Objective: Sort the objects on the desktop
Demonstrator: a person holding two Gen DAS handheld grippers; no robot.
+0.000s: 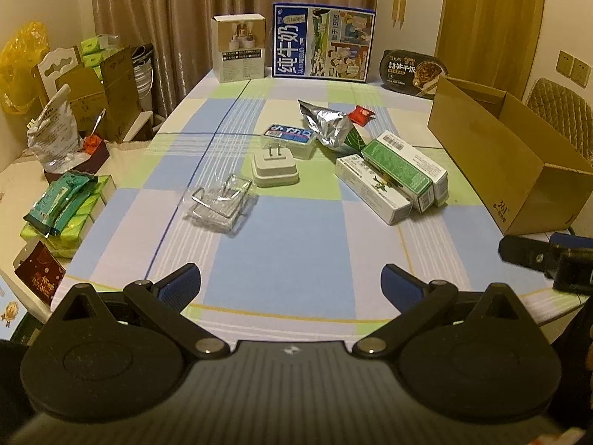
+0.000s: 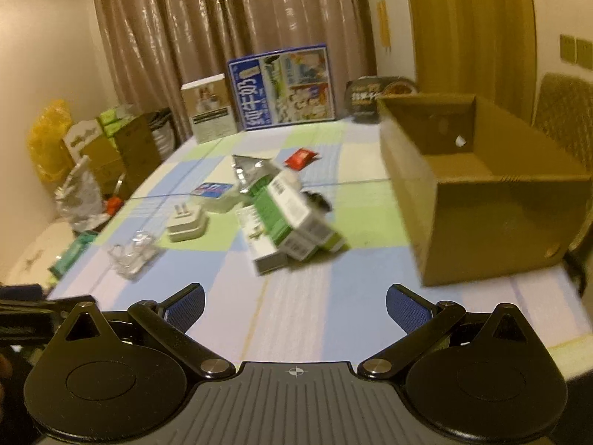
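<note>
Both the left gripper and right gripper gape wide, gripping nothing; mid-frame on the checked tablecloth lie glossy cartons, crinkled foil pouch, white plug adapter; right, an open corrugated cardboard box.

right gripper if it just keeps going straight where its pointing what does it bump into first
Probably the stack of green and white boxes, lying just ahead of the open right gripper over bare tablecloth. The view is blurred, so depth is uncertain.

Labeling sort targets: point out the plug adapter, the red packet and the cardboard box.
plug adapter (image 1: 275, 167), left wrist view, white top face.
red packet (image 1: 362, 114), left wrist view, middle of wrapper.
cardboard box (image 2: 481, 218), right wrist view, near outer wall.
</note>
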